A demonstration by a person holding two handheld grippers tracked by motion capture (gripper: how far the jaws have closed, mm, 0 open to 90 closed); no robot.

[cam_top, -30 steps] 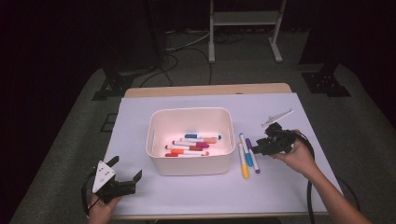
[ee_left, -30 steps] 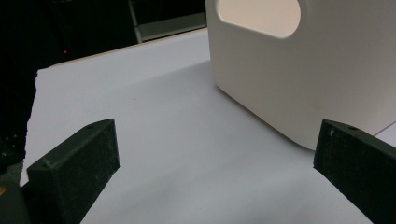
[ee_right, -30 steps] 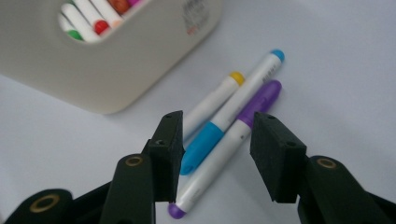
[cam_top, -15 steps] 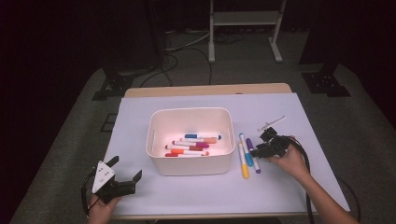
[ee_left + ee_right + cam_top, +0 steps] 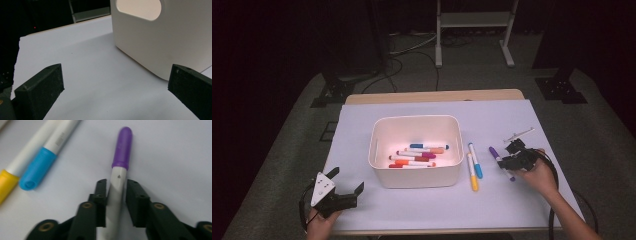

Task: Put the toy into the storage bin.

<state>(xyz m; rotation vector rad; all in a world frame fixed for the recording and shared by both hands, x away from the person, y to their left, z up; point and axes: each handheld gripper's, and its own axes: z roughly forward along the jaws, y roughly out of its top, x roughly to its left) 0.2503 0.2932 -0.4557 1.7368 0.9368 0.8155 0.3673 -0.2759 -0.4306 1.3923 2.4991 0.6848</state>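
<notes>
Where a second ago the right tongs (image 5: pixel 113 195) hovered higher near the counter's (image 5: pixel 362 125) far right, they have now dropped onto the purple-capped marker (image 5: pixel 119 167) lying right of the white bin (image 5: pixel 416 177), jaws closing either side of its white barrel, touching or nearly so. A pickup seems imminent, probably toward the bin, which already holds several markers. The blue marker (image 5: pixel 475 161) and yellow marker (image 5: pixel 472 172) lie just beside the bin. The left tongs (image 5: pixel 343 192) rest spread apart, empty, at the near left corner.
</notes>
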